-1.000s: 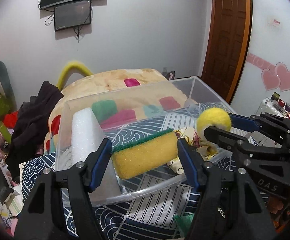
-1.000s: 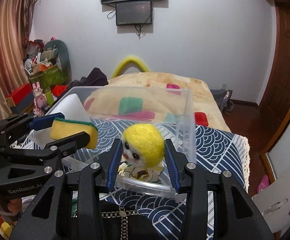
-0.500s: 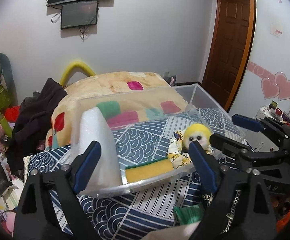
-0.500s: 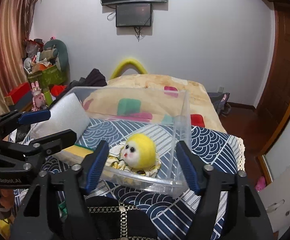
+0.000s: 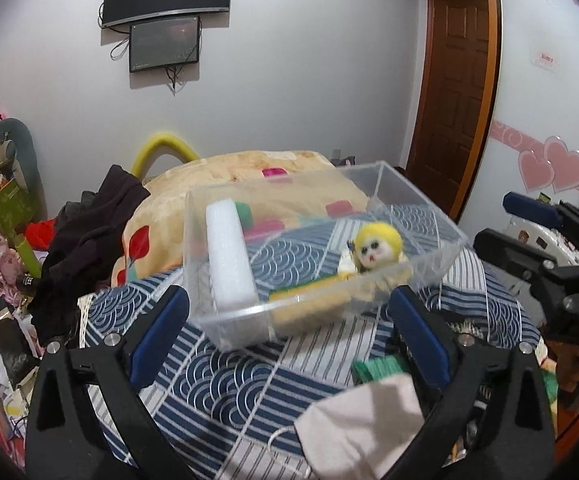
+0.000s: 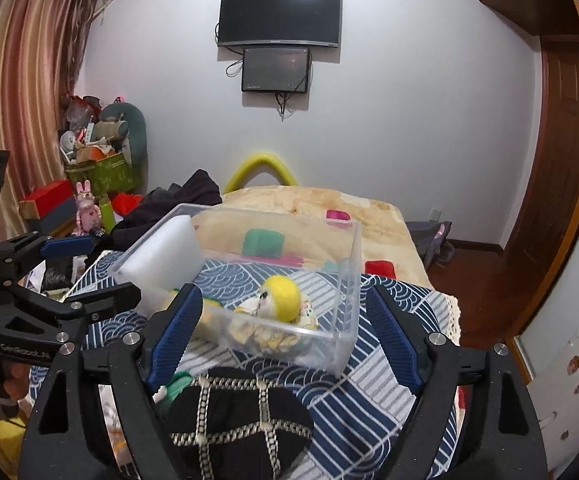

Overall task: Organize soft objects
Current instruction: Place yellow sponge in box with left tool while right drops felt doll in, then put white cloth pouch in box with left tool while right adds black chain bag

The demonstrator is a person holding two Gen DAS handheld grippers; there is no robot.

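Observation:
A clear plastic bin [image 5: 429, 252] [image 6: 349, 320] stands on the blue patterned bedspread. Inside lie a white foam block [image 5: 227, 256] [image 6: 161, 256], a yellow-and-green sponge [image 5: 309, 304] and a yellow-haired doll [image 5: 377, 246] [image 6: 277, 296]. My left gripper [image 5: 289, 332] is open and empty, pulled back in front of the bin. My right gripper [image 6: 285, 340] is open and empty, also in front of the bin; it shows at the right of the left wrist view [image 5: 537, 248]. A black crocheted item [image 6: 233, 420], a green soft item [image 5: 377, 368] and a pale cloth [image 5: 365, 428] lie near me on the bed.
A beige blanket [image 5: 249, 176] with coloured patches lies behind the bin. Dark clothes [image 5: 89, 232] pile at the left edge of the bed. Cluttered boxes and toys [image 6: 89, 184] stand at far left. A wooden door [image 5: 457, 92] is at right.
Both grippers opened: the left let go of the sponge and the right let go of the doll, which now lie in the bin. Both grippers drew back toward me.

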